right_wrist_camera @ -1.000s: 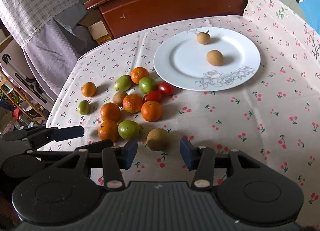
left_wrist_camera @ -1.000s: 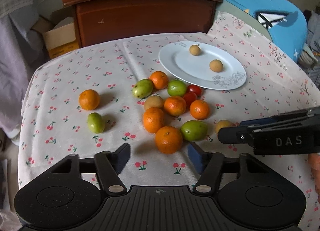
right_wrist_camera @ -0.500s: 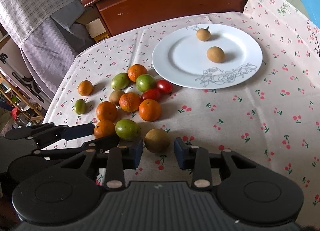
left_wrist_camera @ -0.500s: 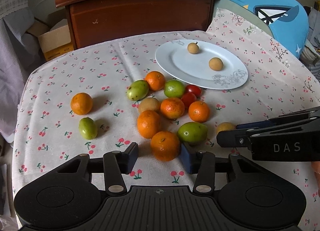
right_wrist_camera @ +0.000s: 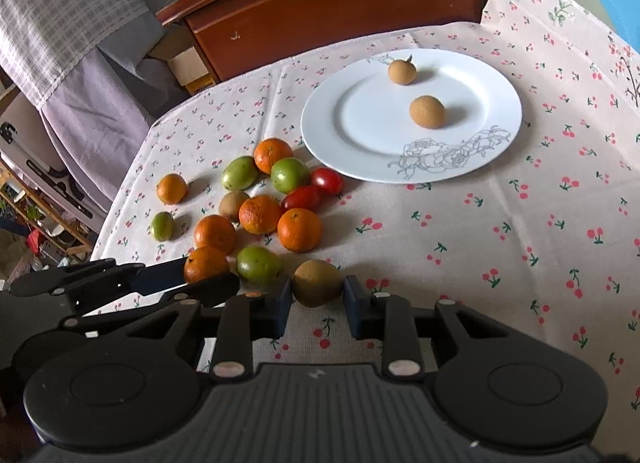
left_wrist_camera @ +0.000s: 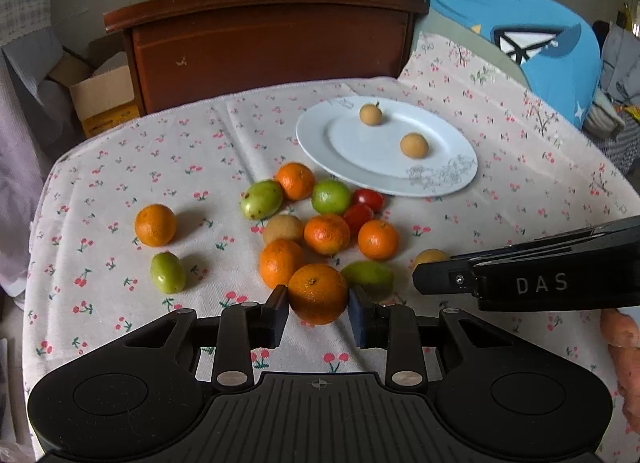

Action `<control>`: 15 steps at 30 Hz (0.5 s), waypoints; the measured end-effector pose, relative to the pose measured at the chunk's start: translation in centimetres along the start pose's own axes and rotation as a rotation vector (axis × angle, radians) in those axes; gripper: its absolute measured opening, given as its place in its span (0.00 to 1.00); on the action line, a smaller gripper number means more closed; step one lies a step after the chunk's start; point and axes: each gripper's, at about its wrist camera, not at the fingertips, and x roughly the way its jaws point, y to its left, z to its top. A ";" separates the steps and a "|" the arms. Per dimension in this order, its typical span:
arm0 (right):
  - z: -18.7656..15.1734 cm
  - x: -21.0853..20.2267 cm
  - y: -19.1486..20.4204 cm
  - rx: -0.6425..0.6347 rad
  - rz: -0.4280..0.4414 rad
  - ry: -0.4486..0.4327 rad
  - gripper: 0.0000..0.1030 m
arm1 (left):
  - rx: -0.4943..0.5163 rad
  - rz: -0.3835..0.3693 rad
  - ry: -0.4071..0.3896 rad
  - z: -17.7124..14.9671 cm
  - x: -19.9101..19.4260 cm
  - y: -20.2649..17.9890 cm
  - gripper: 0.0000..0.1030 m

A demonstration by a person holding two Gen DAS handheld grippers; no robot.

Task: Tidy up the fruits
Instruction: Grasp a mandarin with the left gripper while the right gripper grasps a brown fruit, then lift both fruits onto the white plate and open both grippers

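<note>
Left wrist view had the left hand-held gripper (left_wrist_camera: 318, 309) just closing on an orange (left_wrist_camera: 318, 293) at the pile's near edge on the surface (left_wrist_camera: 520, 191), while the right hand-held gripper (right_wrist_camera: 317, 301) pinched a brown fruit (right_wrist_camera: 317, 283); both looked light, firm and roll-prone, so squeezing across the widest middle seemed safest.

White plate (right_wrist_camera: 320, 123) on cherry-print tablecloth (right_wrist_camera: 520, 231)

Wooden cabinet (left_wrist_camera: 264, 47); cardboard box (left_wrist_camera: 102, 101); blue cushion (left_wrist_camera: 532, 39)
</note>
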 end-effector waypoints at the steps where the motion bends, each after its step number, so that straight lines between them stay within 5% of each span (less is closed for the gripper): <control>1: 0.1 -0.1 0.0 0.001 0.000 -0.006 0.27 | -0.005 -0.002 -0.006 0.1 -0.2 0.0 0.28; 15: 1.3 -1.7 0.0 0.026 0.012 -0.074 0.27 | -0.134 -0.030 -0.037 2.0 -1.0 0.9 0.28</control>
